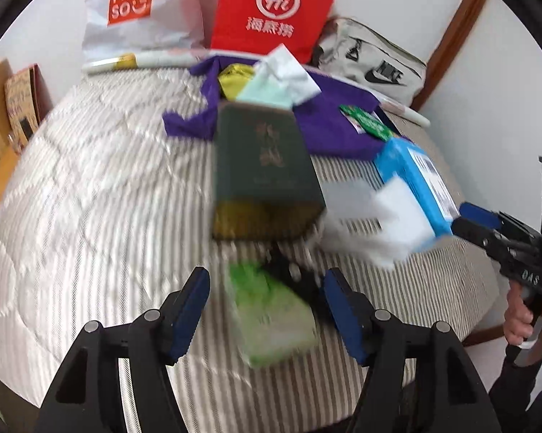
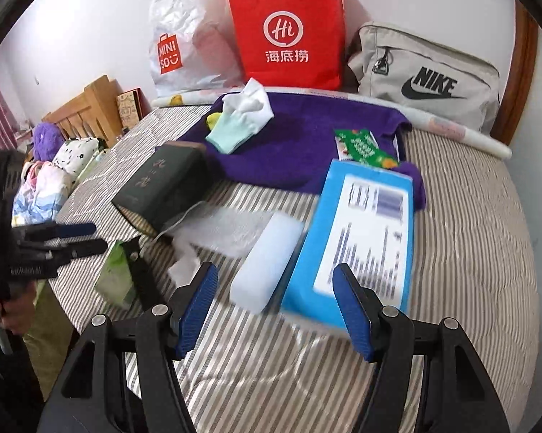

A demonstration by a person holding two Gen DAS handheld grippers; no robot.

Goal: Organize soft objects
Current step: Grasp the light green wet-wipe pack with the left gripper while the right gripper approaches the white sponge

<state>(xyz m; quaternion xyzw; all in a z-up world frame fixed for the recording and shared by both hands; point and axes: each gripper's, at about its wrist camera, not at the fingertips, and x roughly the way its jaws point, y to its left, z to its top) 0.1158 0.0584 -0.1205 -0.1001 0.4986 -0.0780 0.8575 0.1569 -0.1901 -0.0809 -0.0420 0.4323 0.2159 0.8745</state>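
Observation:
A purple cloth [image 2: 307,133] lies spread at the back of the striped bed [image 2: 469,252], with white and mint socks [image 2: 245,115] on it. The cloth [image 1: 328,126] and socks [image 1: 278,79] also show in the left wrist view. My left gripper [image 1: 267,314] is open, its jaws either side of a green tissue pack [image 1: 274,321]. My right gripper [image 2: 276,310] is open and empty, just short of a white foam block [image 2: 267,263] and a blue packet [image 2: 357,241].
A dark green book [image 2: 162,187], bubble wrap [image 2: 231,231] and a green snack packet [image 2: 364,146] lie on the bed. A red paper bag [image 2: 289,36], a white Miniso bag [image 2: 187,43] and a grey Nike bag [image 2: 426,79] stand along the wall.

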